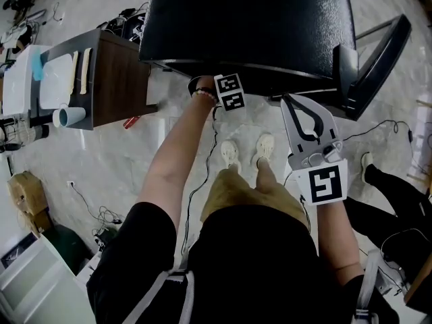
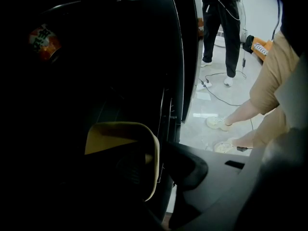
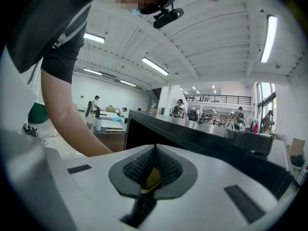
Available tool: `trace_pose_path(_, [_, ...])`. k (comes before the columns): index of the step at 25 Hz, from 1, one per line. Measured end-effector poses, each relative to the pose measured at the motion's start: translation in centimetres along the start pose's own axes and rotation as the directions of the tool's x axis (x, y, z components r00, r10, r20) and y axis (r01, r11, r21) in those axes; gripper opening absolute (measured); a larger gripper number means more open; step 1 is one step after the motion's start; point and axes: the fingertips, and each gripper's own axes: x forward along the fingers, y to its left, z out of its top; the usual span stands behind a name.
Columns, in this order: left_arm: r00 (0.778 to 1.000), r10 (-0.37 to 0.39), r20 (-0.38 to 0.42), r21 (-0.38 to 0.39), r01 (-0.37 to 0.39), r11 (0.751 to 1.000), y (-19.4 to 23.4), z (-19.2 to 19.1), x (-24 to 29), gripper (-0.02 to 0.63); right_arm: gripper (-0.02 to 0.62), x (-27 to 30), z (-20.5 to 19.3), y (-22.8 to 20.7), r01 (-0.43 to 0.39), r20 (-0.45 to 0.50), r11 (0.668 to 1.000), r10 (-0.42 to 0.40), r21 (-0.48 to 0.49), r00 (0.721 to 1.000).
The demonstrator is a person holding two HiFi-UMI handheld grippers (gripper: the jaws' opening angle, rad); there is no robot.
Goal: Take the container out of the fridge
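Observation:
The black fridge (image 1: 250, 25) stands in front of me with its door (image 1: 374, 63) swung open to the right. My left arm reaches in under its top; only the left gripper's marker cube (image 1: 229, 92) shows in the head view. Inside the dark fridge, my left gripper (image 2: 159, 167) holds the right wall of a cream-yellow container (image 2: 120, 134). The right pad (image 2: 190, 165) presses its outside, and the other finger is lost in the dark. My right gripper (image 1: 291, 100) hangs shut outside the fridge, empty, pads together (image 3: 155, 150).
A red-labelled cup (image 2: 44, 43) sits deeper in the fridge, upper left. A wooden table (image 1: 118, 79) with a white cup (image 1: 67, 117) stands to the left. Cables run over the floor. Another person's legs (image 1: 398, 187) are at the right, and someone stands beyond the fridge (image 2: 221, 28).

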Motion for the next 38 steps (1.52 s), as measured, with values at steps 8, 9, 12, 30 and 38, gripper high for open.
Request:
trace_pose_path(8, [0.999, -0.027, -0.035, 0.045, 0.029, 0.999, -0.4, 0.0, 0.2, 0.026, 0.035, -0.3, -0.4, -0.3, 0.001, -0.010, 1.000, -0.001, -0.001, 1.000])
trace_pose_path(9, [0.999, -0.030, -0.036, 0.046, 0.032, 0.998, -0.5, 0.0, 0.2, 0.026, 0.035, -0.4, -0.5, -0.4, 0.003, -0.009, 1.000, -0.003, -0.001, 1.000])
trace_pose_path(12, [0.999, -0.037, -0.033, 0.047, 0.038, 0.998, -0.5, 0.1, 0.1, 0.026, 0.035, -0.4, -0.6, -0.5, 0.006, -0.006, 1.000, -0.006, 0.003, 1.000])
trace_pose_path(30, [0.997, -0.077, 0.013, 0.000, 0.077, 0.997, -2.2, 1.6, -2.5, 0.026, 0.035, -1.8, 0.7, 0.3, 0.027, 0.026, 1.000, -0.027, 0.002, 0.999])
trace_pose_path(38, [0.994, -0.092, 0.051, -0.015, 0.093, 0.996, -3.7, 2.1, -5.0, 0.026, 0.035, -2.7, 2.0, 1.4, 0.049, 0.057, 0.999, -0.049, 0.001, 0.997])
